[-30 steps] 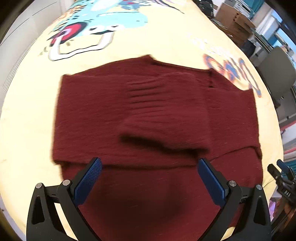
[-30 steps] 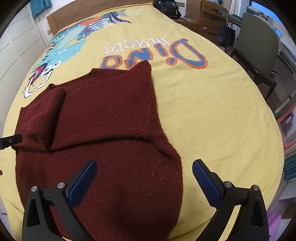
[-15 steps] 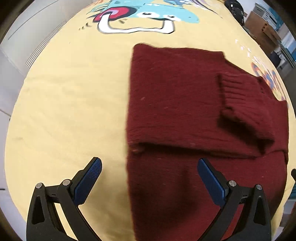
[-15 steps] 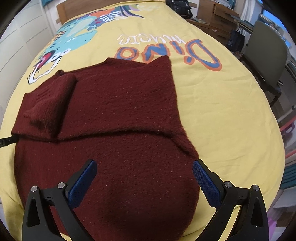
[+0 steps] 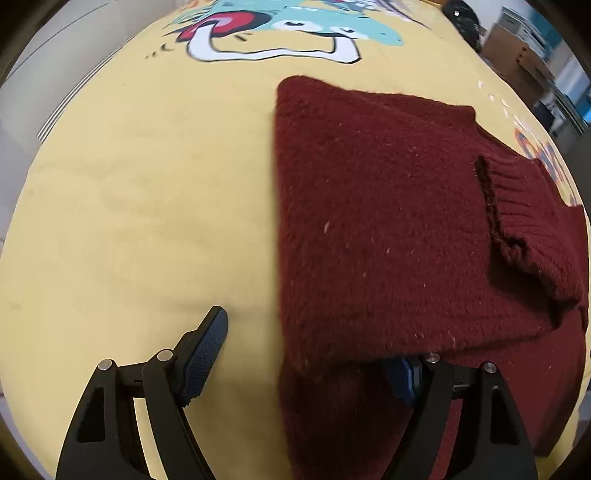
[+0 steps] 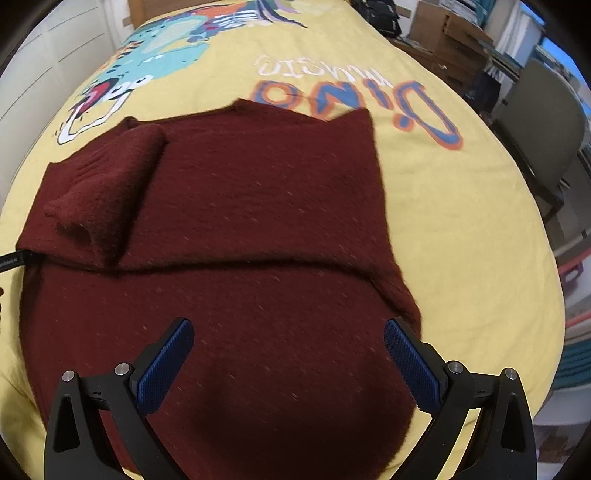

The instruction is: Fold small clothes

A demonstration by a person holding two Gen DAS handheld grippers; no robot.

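Observation:
A dark red knit sweater (image 6: 258,206) lies on the yellow bedspread (image 6: 461,206), its upper part folded over the lower with a ribbed cuff (image 6: 99,184) on top at the left. In the left wrist view the sweater (image 5: 388,221) fills the right half. My left gripper (image 5: 314,347) is open at the sweater's left edge; its right finger is slid under the folded layer and mostly hidden, its left finger (image 5: 207,343) is over bare bedspread. My right gripper (image 6: 288,354) is open and empty, low over the sweater's near part.
The bedspread (image 5: 147,221) carries a dinosaur print (image 5: 277,33) and "Dino" lettering (image 6: 354,96). A grey chair (image 6: 543,122) and cardboard boxes (image 6: 443,29) stand to the right of the bed. White cupboard doors (image 6: 44,74) are on the left.
My left gripper has moved left and down to the sweater's left edge, its right finger sliding under the folded layer. My right gripper has come closer over the sweater. Both stay open.

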